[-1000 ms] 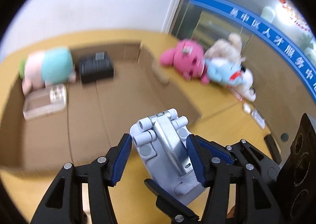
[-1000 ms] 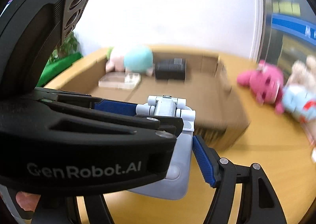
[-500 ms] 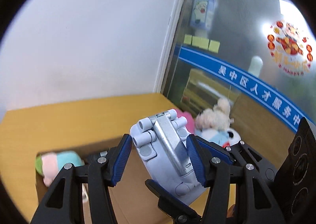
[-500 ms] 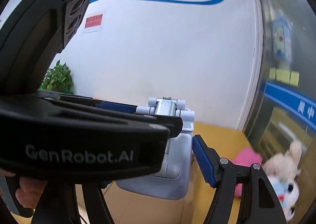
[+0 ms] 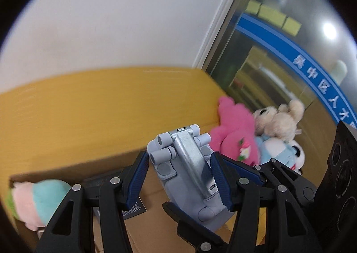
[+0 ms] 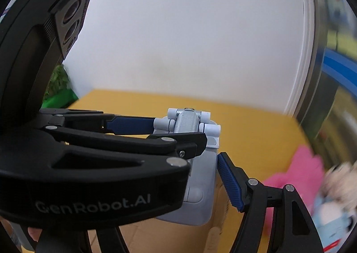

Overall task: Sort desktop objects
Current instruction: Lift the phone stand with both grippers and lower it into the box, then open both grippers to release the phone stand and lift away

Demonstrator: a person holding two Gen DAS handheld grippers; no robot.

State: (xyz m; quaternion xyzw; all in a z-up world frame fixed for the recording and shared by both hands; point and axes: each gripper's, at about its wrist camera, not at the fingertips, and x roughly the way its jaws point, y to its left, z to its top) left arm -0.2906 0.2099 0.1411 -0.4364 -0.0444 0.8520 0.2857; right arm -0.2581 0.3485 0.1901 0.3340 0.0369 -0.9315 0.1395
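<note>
Stand (image 5: 187, 168) above box (image 5: 67, 170) (toys (image 5: 236, 139) beside)

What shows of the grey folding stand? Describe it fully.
The grey folding stand looks like pale blue-grey plastic with a silver metal arm and round hinge knuckles at its top. It is folded, tilted, held over the cardboard box. The left gripper has its blue pads clamped on its sides; the right gripper has its visible pad against its plate edge.

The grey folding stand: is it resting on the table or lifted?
Lifted. Both grippers clamp the grey stand from its sides, above the cardboard box.
</note>
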